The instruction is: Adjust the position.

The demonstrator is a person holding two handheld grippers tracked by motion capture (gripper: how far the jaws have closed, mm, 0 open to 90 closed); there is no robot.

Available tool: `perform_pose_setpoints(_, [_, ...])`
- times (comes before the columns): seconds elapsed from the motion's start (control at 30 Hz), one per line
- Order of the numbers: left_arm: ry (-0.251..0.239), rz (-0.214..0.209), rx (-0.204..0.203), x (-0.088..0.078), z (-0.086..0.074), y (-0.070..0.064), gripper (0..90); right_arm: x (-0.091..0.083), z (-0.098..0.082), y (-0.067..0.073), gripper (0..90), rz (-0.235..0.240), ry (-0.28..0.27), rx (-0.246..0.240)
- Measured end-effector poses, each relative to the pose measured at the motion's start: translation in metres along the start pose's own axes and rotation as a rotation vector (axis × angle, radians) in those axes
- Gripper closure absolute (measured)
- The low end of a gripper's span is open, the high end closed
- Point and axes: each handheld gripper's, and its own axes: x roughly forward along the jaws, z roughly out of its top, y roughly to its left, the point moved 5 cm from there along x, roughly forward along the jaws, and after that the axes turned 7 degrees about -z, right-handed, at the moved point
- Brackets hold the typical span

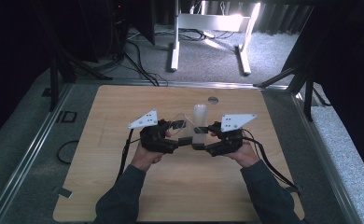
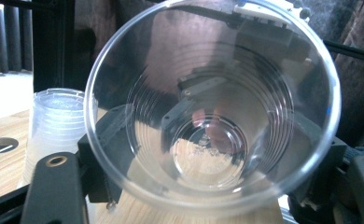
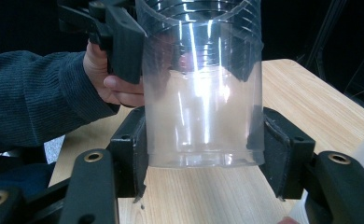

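- Clear plastic cup (image 1: pixel 188 132) lies on its side in the air above the middle of the wooden tabletop (image 1: pixel 180 196), held between the two hand-held grippers; its mouth faces the left one and its base the right one.
- One such cup is held; one stack of frosted nested cups (image 1: pixel 200 113) stands upright on the tabletop just behind it. How many cups the stack holds cannot be counted.
- Left hand-held gripper (image 1: pixel 178 133) has its jaws at the cup's rim; how firmly they bear on it cannot be told. In the left gripper view the open mouth of the cup (image 2: pixel 213 107) faces the camera, the stack (image 2: pixel 54 130) stands at the left, and the right hand-held gripper shows through the clear base.
- Right hand-held gripper (image 1: pixel 203 137) has its jaws closed against both sides of the cup near its base. The right gripper view shows the ribbed cup wall (image 3: pixel 201 93) between the two black jaws, with the person's left hand (image 3: pixel 112 79) and dark sleeve (image 3: pixel 35 98) beyond.
- Two hands, two hand-held grippers, each with one grey three-cornered plate on top.
- One round hole (image 1: pixel 213 99) sits near the tabletop's far edge, behind the stack.
- Bare wood lies open on every side of the grippers, widest toward the near edge; a metal frame (image 1: pixel 26 154) borders the tabletop.
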Motion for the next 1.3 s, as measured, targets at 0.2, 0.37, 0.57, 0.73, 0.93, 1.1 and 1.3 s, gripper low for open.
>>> perform_pose_setpoints(0.2, [-0.017,0.002,-0.008,-0.0001,0.0014,0.0001,23.9,0.0014,-0.0008,0.0012,41.0,0.009,0.004,-0.002])
perform_pose_setpoints(0.37, [-0.023,0.000,-0.009,0.0004,0.0014,0.0003,25.1,0.0015,-0.0012,0.0012,41.0,0.010,0.008,0.000])
perform_pose_setpoints(0.57, [-0.027,0.002,-0.007,0.0005,0.0017,-0.0004,26.1,0.0013,-0.0010,0.0011,41.0,0.012,0.007,-0.001])
perform_pose_setpoints(0.73, [-0.036,-0.001,-0.010,0.0002,0.0009,-0.0001,27.0,0.0013,-0.0009,0.0010,40.8,0.014,0.008,-0.002])
perform_pose_setpoints(0.93, [-0.036,0.000,-0.008,0.0000,0.0007,-0.0002,27.6,0.0018,-0.0014,0.0013,39.7,0.015,0.014,-0.002])
perform_pose_setpoints(1.1, [-0.037,0.000,-0.007,0.0002,0.0008,-0.0006,28.1,0.0021,-0.0014,0.0017,38.9,0.017,0.015,-0.002])
perform_pose_setpoints(1.3, [-0.043,-0.002,-0.008,0.0006,0.0013,-0.0002,28.7,0.0015,-0.0011,0.0013,38.5,0.016,0.014,-0.002])
